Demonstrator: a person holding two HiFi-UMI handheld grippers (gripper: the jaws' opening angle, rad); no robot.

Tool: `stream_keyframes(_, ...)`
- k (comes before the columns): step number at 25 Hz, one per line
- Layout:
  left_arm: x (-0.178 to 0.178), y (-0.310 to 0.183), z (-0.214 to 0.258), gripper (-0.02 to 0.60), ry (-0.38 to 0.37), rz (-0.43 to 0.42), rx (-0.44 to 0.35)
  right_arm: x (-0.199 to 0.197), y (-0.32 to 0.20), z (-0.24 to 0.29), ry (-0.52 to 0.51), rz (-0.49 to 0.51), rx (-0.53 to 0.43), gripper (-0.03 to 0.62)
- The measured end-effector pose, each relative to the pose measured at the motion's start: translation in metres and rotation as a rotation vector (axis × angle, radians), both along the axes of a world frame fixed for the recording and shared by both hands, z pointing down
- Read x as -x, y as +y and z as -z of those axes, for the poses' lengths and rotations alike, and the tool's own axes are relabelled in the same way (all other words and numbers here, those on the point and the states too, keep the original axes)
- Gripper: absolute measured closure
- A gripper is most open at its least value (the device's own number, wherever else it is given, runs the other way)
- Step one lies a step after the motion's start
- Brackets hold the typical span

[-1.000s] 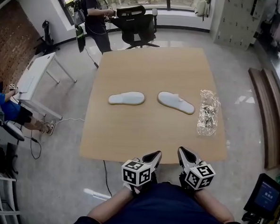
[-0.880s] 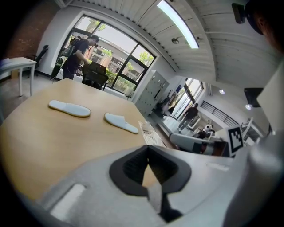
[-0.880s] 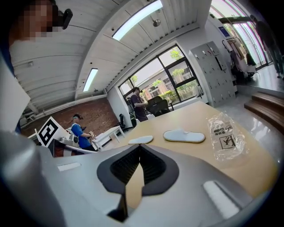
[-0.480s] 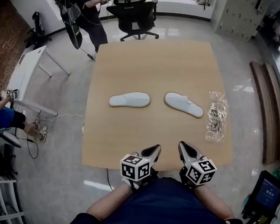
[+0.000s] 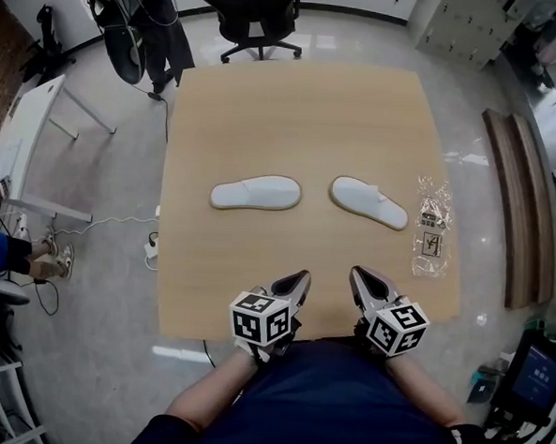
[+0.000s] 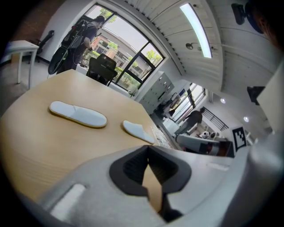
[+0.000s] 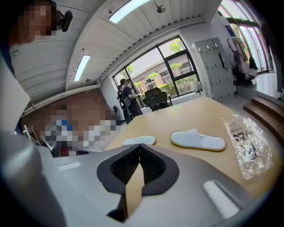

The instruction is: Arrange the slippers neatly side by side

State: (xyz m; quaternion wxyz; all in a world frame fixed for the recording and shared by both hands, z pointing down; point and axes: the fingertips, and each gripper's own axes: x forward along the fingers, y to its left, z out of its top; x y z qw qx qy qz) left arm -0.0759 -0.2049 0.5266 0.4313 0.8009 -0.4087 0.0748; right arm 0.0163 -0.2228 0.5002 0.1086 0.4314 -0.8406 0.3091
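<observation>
Two white slippers lie mid-table, well apart w/ bare wood between them. The left slipper sits roughly crosswise; the right slipper is slanted, its outer end nearer the person. Not side by side yet.

Just right of the right slipper, near the table's edge: a crinkled clear plastic bag, empty-looking, some print on it. Nothing else on the wooden table, so no obstacle between tongs and slippers.

Left gripper and right gripper hover over the near table edge, close to the person's body, well short of the slippers. Both have jaws pressed together, nothing btw them.

Around: black office chair at the far end, a standing person beside it, a white side table at left, a power strip on the floor, wooden planks at right.
</observation>
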Motion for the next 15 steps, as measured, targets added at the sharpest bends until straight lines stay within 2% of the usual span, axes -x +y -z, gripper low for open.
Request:
stream_keyframes(4, 0.006, -0.016, 0.001, 0.578, 0.025, 0.008, 0.0, -0.003, -0.01, -0.007, 0.045, -0.017, 0.03, 0.582)
stream_keyframes(6, 0.009, -0.023, 0.0, 0.578, 0.014, 0.006, -0.009, -0.001, -0.014, -0.013, 0.065, -0.009, 0.037, 0.58)
stream_keyframes(12, 0.022, -0.035, -0.015, 0.577, -0.144, -0.024, -0.05, 0.001, -0.031, -0.038, 0.079, 0.023, 0.064, 0.536)
stream_keyframes(15, 0.026, -0.053, -0.034, 0.518, -0.21, -0.024, -0.041, -0.01, -0.06, -0.058, 0.081, 0.03, 0.071, 0.507)
